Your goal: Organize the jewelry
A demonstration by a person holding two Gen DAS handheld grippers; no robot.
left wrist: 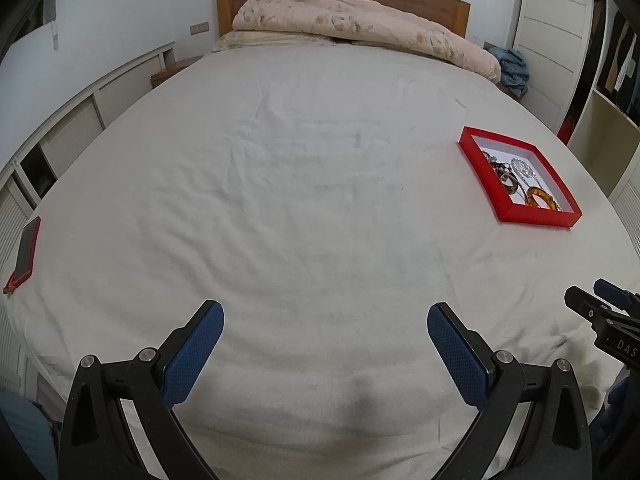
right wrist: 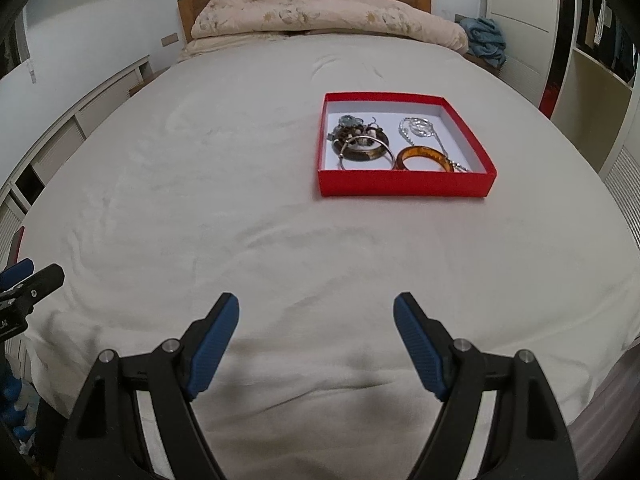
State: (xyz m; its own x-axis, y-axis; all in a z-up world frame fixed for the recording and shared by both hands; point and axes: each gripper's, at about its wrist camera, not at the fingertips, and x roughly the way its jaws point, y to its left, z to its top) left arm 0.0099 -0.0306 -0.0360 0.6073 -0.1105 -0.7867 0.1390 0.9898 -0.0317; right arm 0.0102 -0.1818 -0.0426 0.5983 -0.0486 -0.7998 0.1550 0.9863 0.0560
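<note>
Your left tool (left wrist: 325, 312) hangs released over the near edge of the bed (left wrist: 304, 184), its blue pads (left wrist: 194, 360) spread wide with nothing but white sheet between them. Your right tool (right wrist: 316, 304) is released too, jaws apart and empty, also over the near part of the bed; its tip shows at the right edge of the left wrist view, so the two sit side by side, apart from each other. The red box (right wrist: 404, 186) lies open on the sheet, far of your right tool and slightly to its right, and well off to the far right of your left tool. Inside it, the amber bangle (right wrist: 422, 159) rests near the front wall, a silver chain (right wrist: 418, 127) lies behind it toward the right, and a dark bangle (right wrist: 366, 152) with a tangle of smaller pieces fills the left half. A phone in a red case (left wrist: 26, 250) lies at the bed's left edge. A rumpled quilt (left wrist: 360, 24) is heaped against the wooden headboard (left wrist: 440, 2) at the far end.
</note>
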